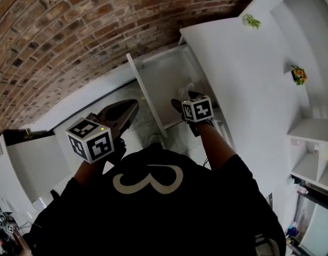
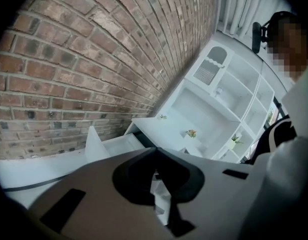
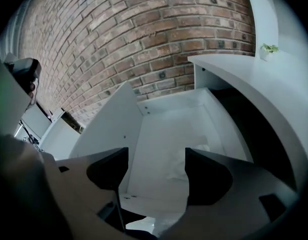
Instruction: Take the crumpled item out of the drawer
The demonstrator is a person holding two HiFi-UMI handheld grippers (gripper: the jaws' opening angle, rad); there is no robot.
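Drawer [image 1: 146, 95] stood pulled open under the white cabinet top [image 1: 233, 63], brick wall [image 1: 73, 31] at its 12 o'clock in the head view. The white crumpled item [image 1: 188, 88] lay on the drawer floor, toward the 3 o'clock side next to the cabinet. Right gripper [image 1: 186, 101] hung over the open drawer, pointing steeply down, just at the item's 6 o'clock. In its own view the right gripper [image 3: 156, 154] had its jaws spread wide and gripped nothing; the item [image 3: 179, 165] showed in the gap toward 3 o'clock, partly hidden behind the right-hand jaw, pads not on it. Whether that jaw touched it could not be told. Left gripper [image 1: 133, 106] was held outside the drawer at its 9 o'clock, beyond the drawer's side wall. In the left gripper view, the left gripper [image 2: 155, 151] had its jaw tips together, nothing between them. A small plant [image 1: 252, 21] sat on the cabinet top at 1 o'clock.
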